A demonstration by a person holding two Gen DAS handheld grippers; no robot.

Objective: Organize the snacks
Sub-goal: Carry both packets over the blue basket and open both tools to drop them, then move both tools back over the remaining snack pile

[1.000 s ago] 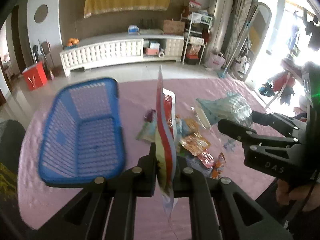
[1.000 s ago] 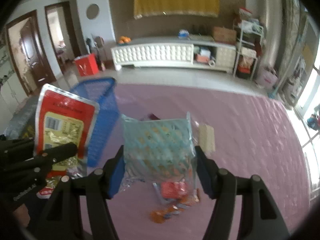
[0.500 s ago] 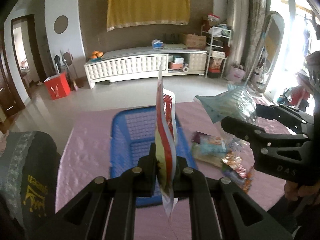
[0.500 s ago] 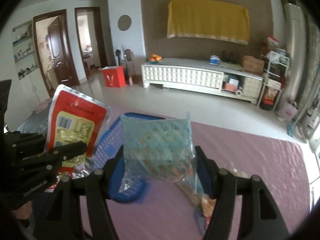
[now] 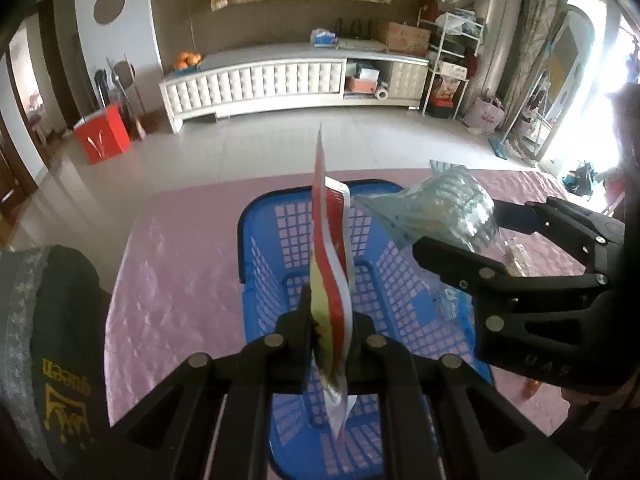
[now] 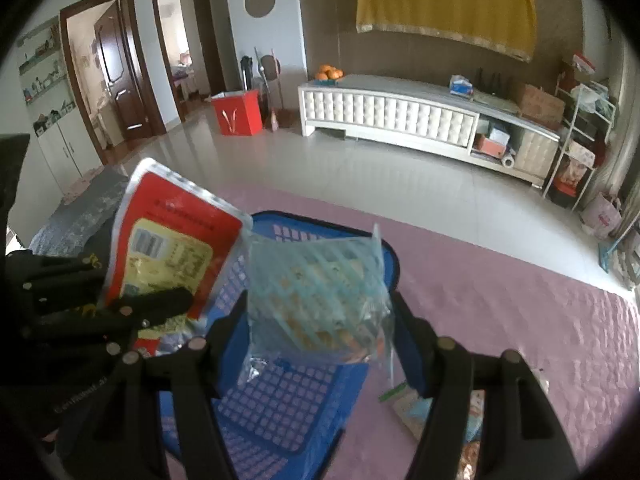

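Tools hang side by side above the blue basket (image 5: 400, 320): the left tool (image 5: 331, 332) is clamped on a red packet (image 5: 330, 248) held edge-on, the right tool (image 6: 320, 316) on a clear blue-patterned bag (image 6: 316, 284). Basket sits on the pink surface (image 5: 180, 260), whose far edge meets bare floor (image 5: 280, 140).

White sideboard (image 5: 280, 80), tiled floor (image 5: 260, 148)

Your red and yellow snack packet (image 5: 330, 280) stands upright on edge, pinched at its lower part, directly above the blue slotted basket (image 5: 276, 264). Your clear bag with a pale blue lattice print (image 6: 316, 292), biscuits showing inside, hangs over the same basket just beside it. More small snack packs (image 6: 416, 408) lie on the pink cloth right of the basket.
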